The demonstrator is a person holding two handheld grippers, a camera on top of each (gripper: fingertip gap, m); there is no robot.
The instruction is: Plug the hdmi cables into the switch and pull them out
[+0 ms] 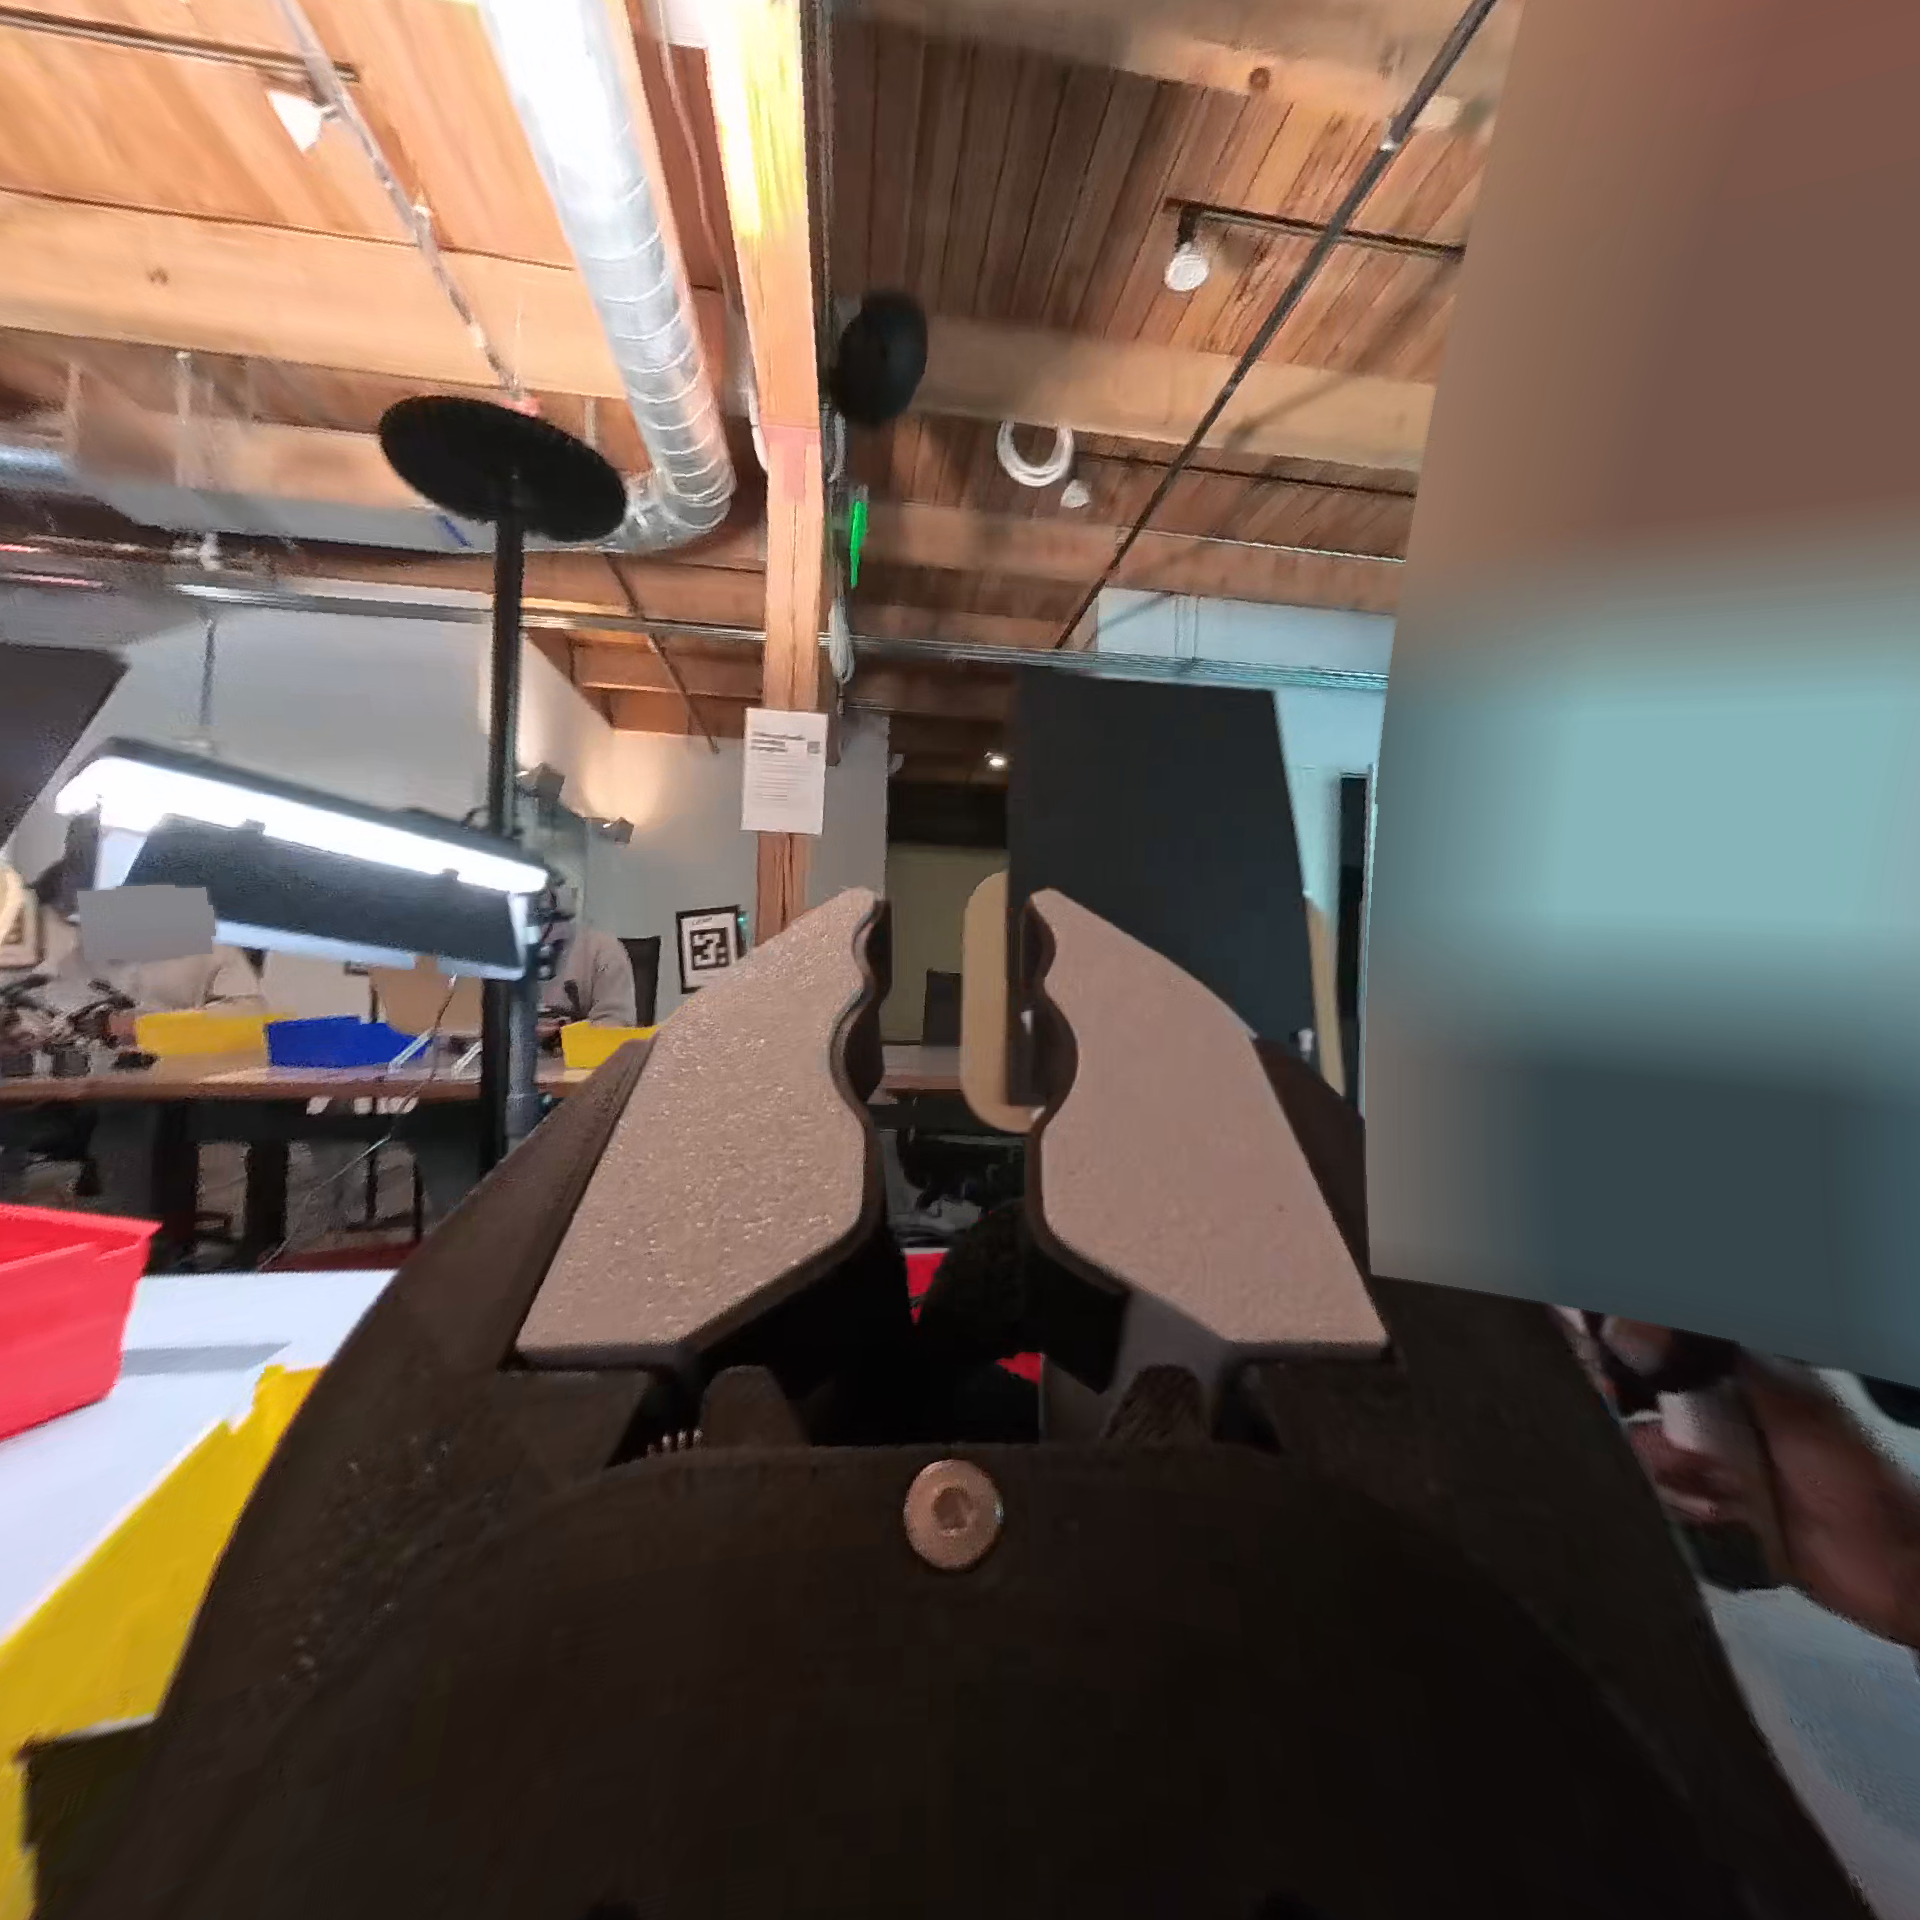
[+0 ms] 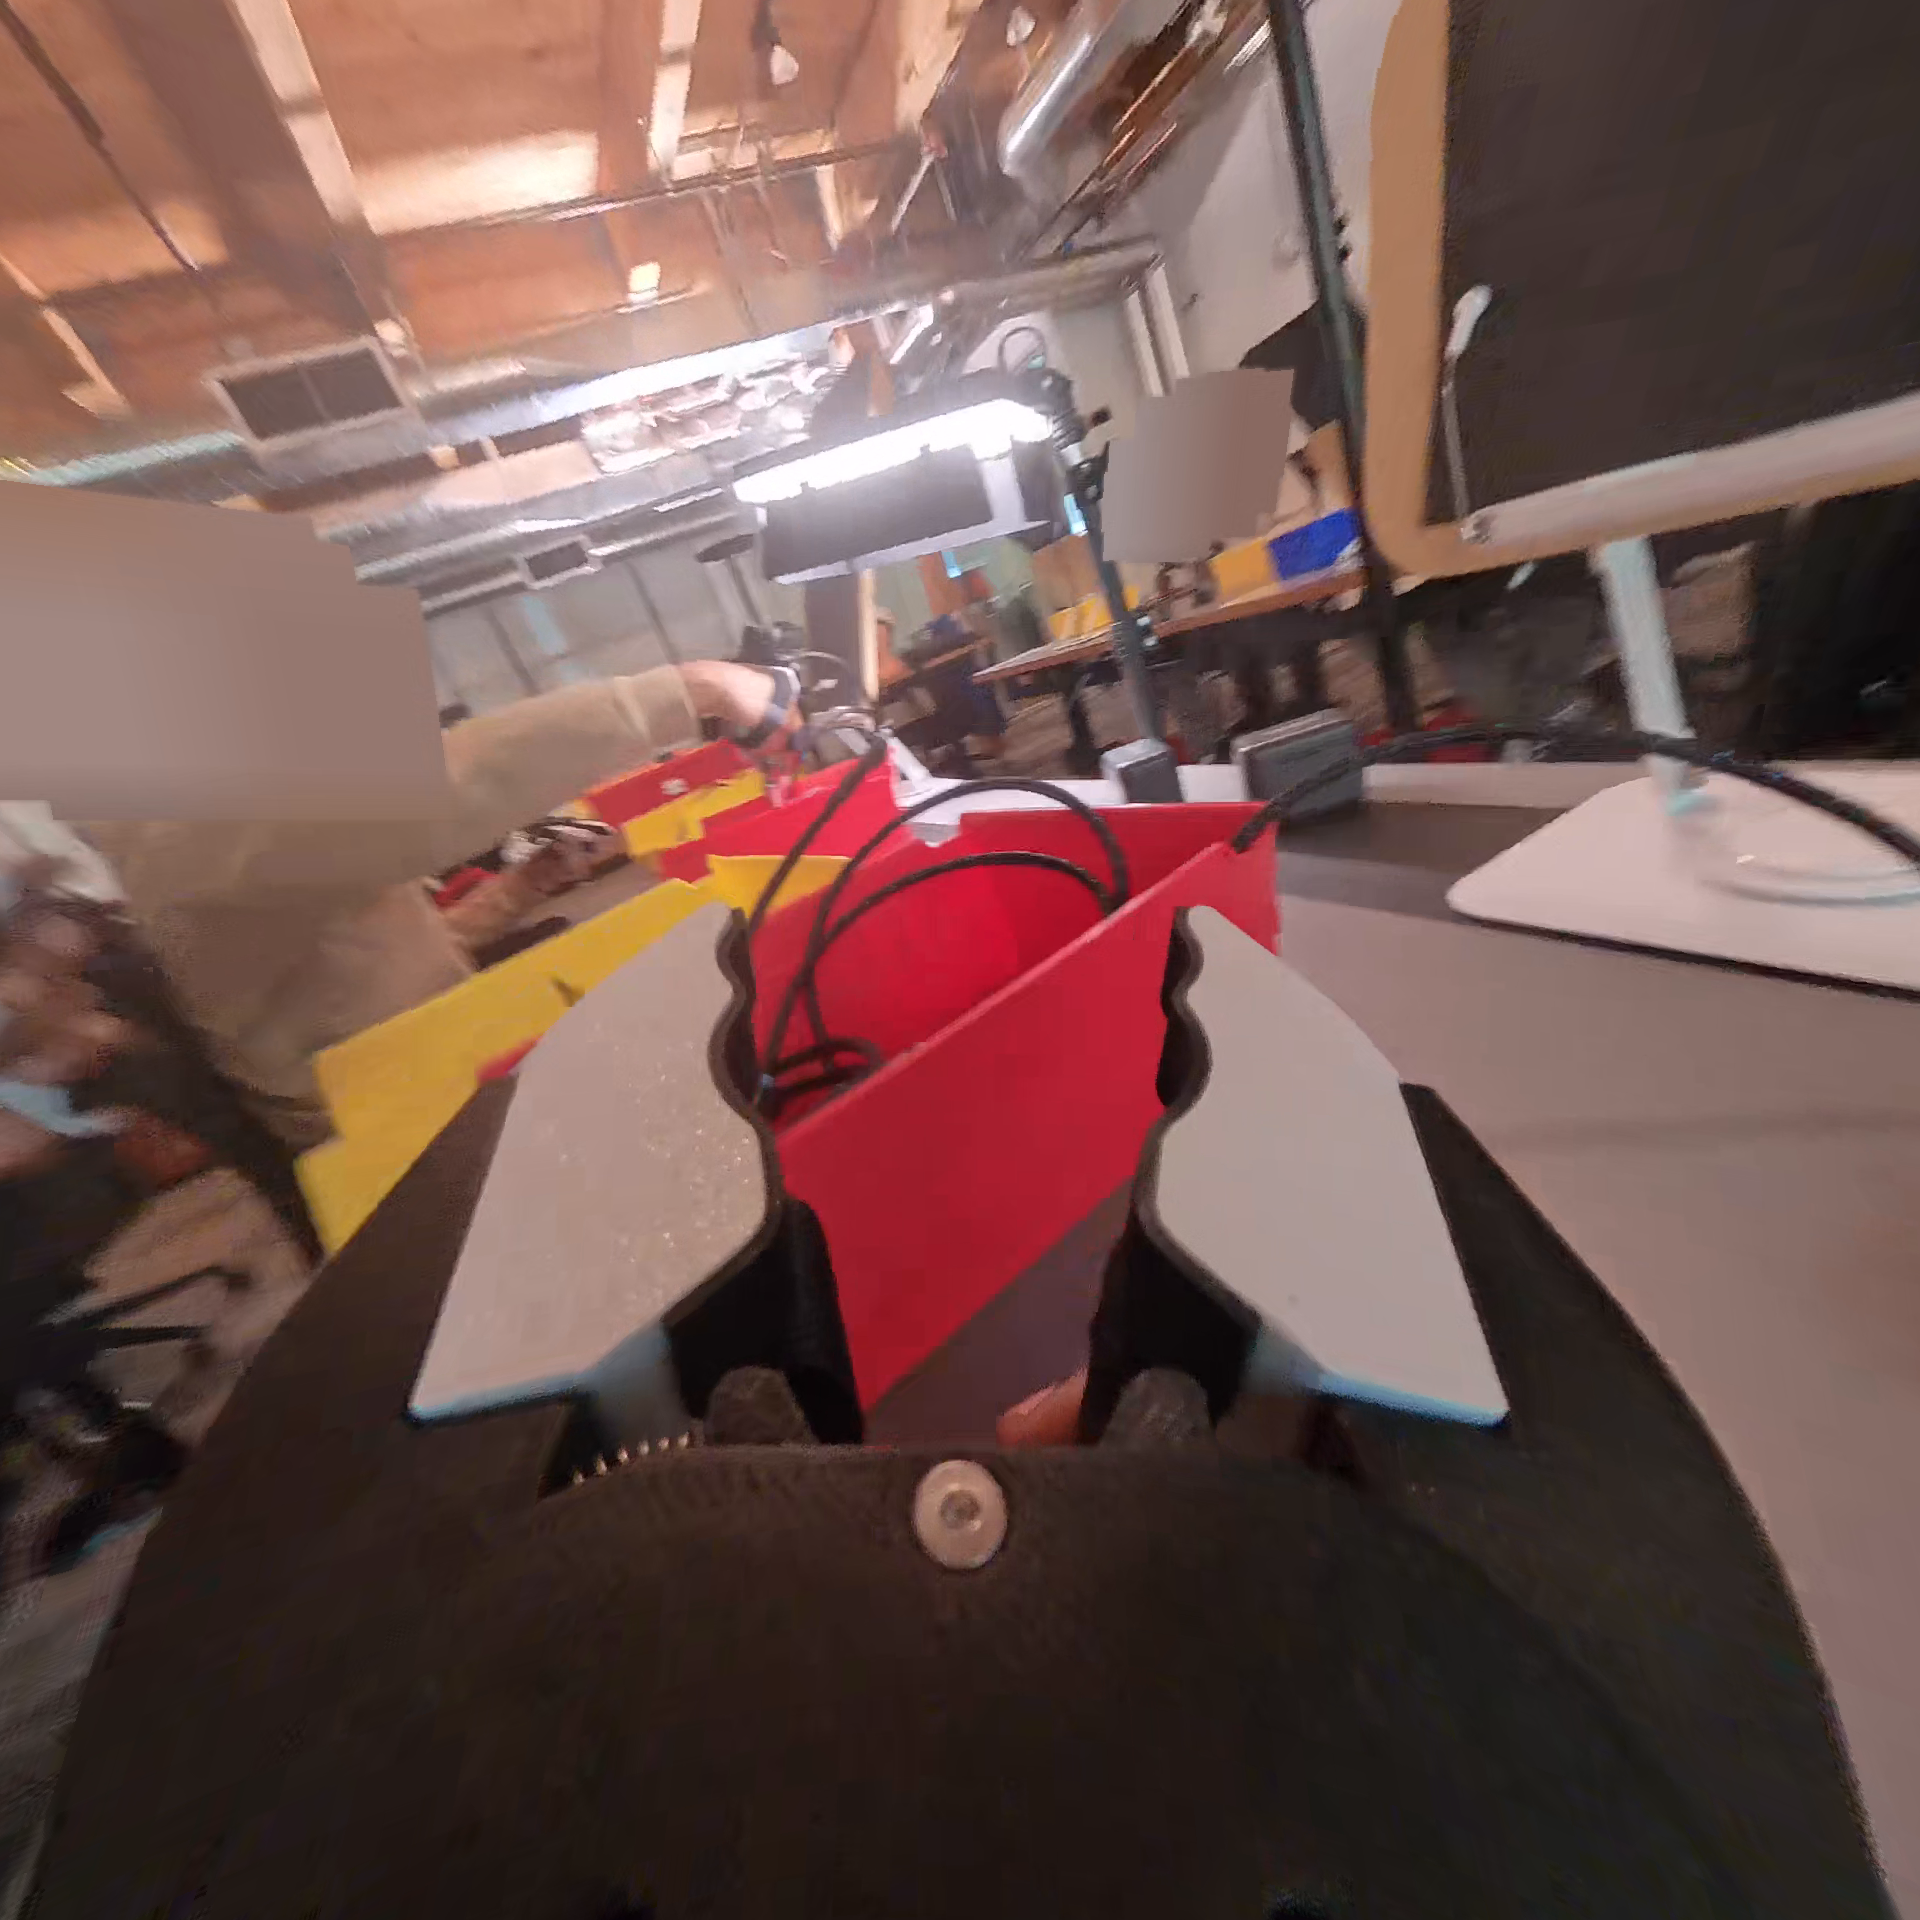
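In the right wrist view, my right gripper [image 2: 956, 935] is open wide and empty, held just in front of a red bin [image 2: 987, 1122]. Thin black cables [image 2: 831, 935] lie looped inside the bin. A thicker braided black cable [image 2: 1558, 743] runs from the bin's far corner to the right. A grey box [image 2: 1299, 764] stands on the table behind the bin; I cannot tell whether it is the switch. In the left wrist view, my left gripper [image 1: 956, 935] is open with a narrow gap, empty, and points up into the room. No cable or switch shows there.
A monitor [image 2: 1662, 260] on a white base [image 2: 1714, 883] stands at the right. Yellow bins [image 2: 499, 1029] and a person's beige sleeve [image 2: 561, 727] are at the left. The left wrist view shows another red bin [image 1: 62, 1309], a yellow-taped table edge [image 1: 104, 1558] and a hand [image 1: 1818, 1507].
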